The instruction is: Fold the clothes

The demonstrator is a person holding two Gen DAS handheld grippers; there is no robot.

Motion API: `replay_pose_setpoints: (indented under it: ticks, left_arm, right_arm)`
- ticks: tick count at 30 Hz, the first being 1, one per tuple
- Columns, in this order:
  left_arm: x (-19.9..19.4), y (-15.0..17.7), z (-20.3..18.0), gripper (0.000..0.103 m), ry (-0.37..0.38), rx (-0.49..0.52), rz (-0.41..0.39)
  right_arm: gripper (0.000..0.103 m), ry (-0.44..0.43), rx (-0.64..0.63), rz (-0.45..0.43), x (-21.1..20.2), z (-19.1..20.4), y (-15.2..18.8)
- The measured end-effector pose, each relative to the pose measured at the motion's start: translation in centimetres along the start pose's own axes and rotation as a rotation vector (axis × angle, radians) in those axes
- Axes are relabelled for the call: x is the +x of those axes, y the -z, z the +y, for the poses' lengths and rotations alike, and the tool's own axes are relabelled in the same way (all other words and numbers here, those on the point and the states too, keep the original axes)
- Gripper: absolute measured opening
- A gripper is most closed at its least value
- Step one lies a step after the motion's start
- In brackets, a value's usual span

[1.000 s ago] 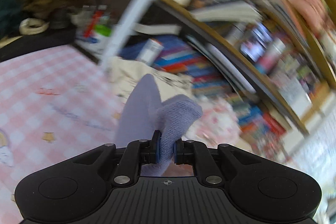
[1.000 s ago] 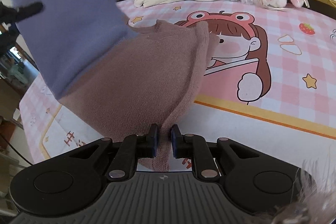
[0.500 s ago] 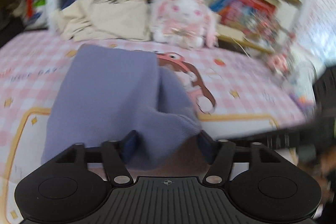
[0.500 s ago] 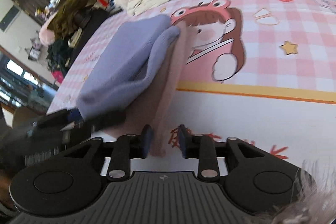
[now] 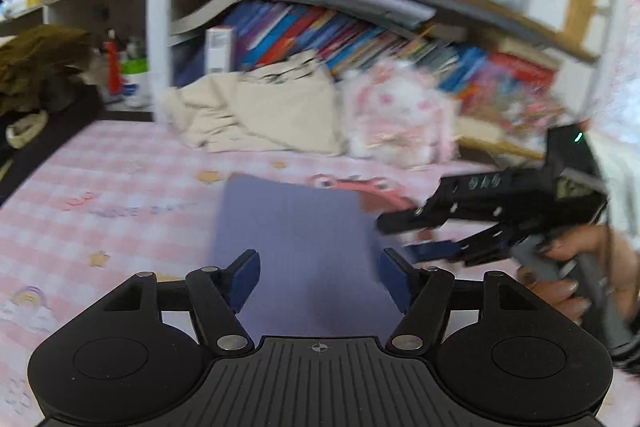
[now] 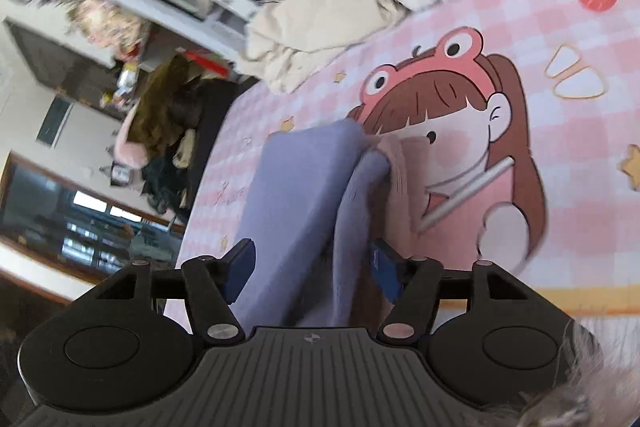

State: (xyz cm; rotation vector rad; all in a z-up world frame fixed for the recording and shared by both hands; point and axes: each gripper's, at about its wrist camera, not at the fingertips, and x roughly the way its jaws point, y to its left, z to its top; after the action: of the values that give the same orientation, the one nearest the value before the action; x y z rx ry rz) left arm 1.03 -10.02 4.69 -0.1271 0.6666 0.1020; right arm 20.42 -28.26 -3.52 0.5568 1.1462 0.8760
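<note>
A folded purple garment (image 5: 292, 239) lies flat on the pink checked cover (image 5: 120, 187). In the right wrist view the purple garment (image 6: 296, 187) shows a mauve-brown layer (image 6: 396, 163) along its right edge. My left gripper (image 5: 318, 279) is open just in front of the near edge, its blue pads (image 5: 240, 279) wide apart with nothing held. My right gripper (image 6: 312, 271) is open too, and the loose fold lies between its spread fingers. The left wrist view also shows the right gripper (image 5: 404, 237) at the garment's right side, held by a hand (image 5: 568, 267).
A heap of beige clothes (image 5: 260, 115) and a pink-and-white plush rabbit (image 5: 400, 115) sit at the back of the cover, below packed bookshelves (image 5: 360, 27). A white pole (image 5: 158, 7) stands at the back left. Dark clothes (image 6: 168, 123) are piled off the left edge.
Both grippers have gone from shut on the garment to open. The garment, held up a second ago, now lies folded on the cover. The left gripper has drawn back.
</note>
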Motion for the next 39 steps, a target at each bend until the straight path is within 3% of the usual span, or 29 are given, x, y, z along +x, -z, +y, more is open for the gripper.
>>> replay_pose_setpoints:
  ticks: [5,8,9,10,14,15,16,18,21,22,24,26,31,33,35,36,37,39]
  left_arm:
    - [4.4,3.1,-2.0,0.066,-0.029,0.169,0.143]
    - [4.4,4.4,-2.8,0.066,-0.032,0.226,0.141]
    - [4.4,4.5,-2.7,0.066,-0.028,0.221,0.143]
    - [4.4,4.5,-2.6,0.066,-0.023,0.216,0.144]
    - [4.5,4.2,-2.6,0.067,-0.016,0.247,0.153]
    - [4.7,4.3,-2.7,0.067,-0.021,0.261,0.155]
    - [4.8,4.4,-2.9,0.067,-0.025,0.274,0.158]
    - [5.0,4.6,-3.3,0.067,-0.034,0.300,0.162]
    - [5.1,4.6,-3.5,0.068,-0.035,0.315,0.166]
    - [5.0,4.5,-3.3,0.068,-0.028,0.303,0.167]
    - [4.7,4.3,-2.9,0.068,-0.014,0.278,0.161]
    - [3.7,3.9,-2.5,0.068,-0.006,0.251,0.134]
    - [1.1,3.0,-1.3,0.068,0.014,0.209,0.047]
    - [0.5,2.6,-0.6,0.068,0.020,0.192,0.019]
    - [1.0,2.2,0.3,0.068,0.021,0.170,0.020]
    - [1.4,2.0,0.6,0.068,0.014,0.158,0.028]
    - [1.9,1.8,1.0,0.068,0.007,0.146,0.036]
    - [3.3,1.8,1.8,0.068,0.003,0.115,0.084]
  right_arm:
    - [0.061,0.003,0.089,0.014,3.9,-0.9,-1.7]
    - [0.060,0.018,0.000,-0.033,3.5,0.3,-1.5]
    - [0.042,0.024,-0.041,-0.052,3.2,0.9,-1.3]
    - [0.015,0.030,-0.083,-0.071,2.9,1.5,-1.1]
    - [0.016,0.053,-0.249,-0.148,1.6,3.8,-0.5]
    - [0.016,0.094,-0.315,-0.161,1.7,4.4,-0.1]
    - [0.019,0.194,-0.421,-0.167,2.5,5.0,0.7]
    - [0.027,0.372,-0.550,-0.105,4.9,5.1,1.4]
    - [0.034,0.406,-0.543,-0.124,5.0,4.7,0.9]
    - [0.037,0.410,-0.534,-0.152,4.3,4.9,0.7]
    - [0.053,0.403,-0.506,-0.211,2.4,4.9,0.7]
    - [0.054,0.363,-0.442,-0.217,0.3,4.7,1.0]
    - [0.054,0.181,-0.293,-0.093,-3.1,4.5,4.2]
    - [0.053,0.137,-0.232,-0.038,-2.6,4.3,5.7]
    - [0.044,0.165,-0.189,0.008,-1.0,4.2,6.8]
    - [0.022,0.203,-0.204,0.021,-0.1,4.3,7.2]
    - [0.012,0.233,-0.236,0.024,0.4,4.7,7.6]
    - [0.009,0.266,-0.357,-0.018,-0.1,6.6,8.6]
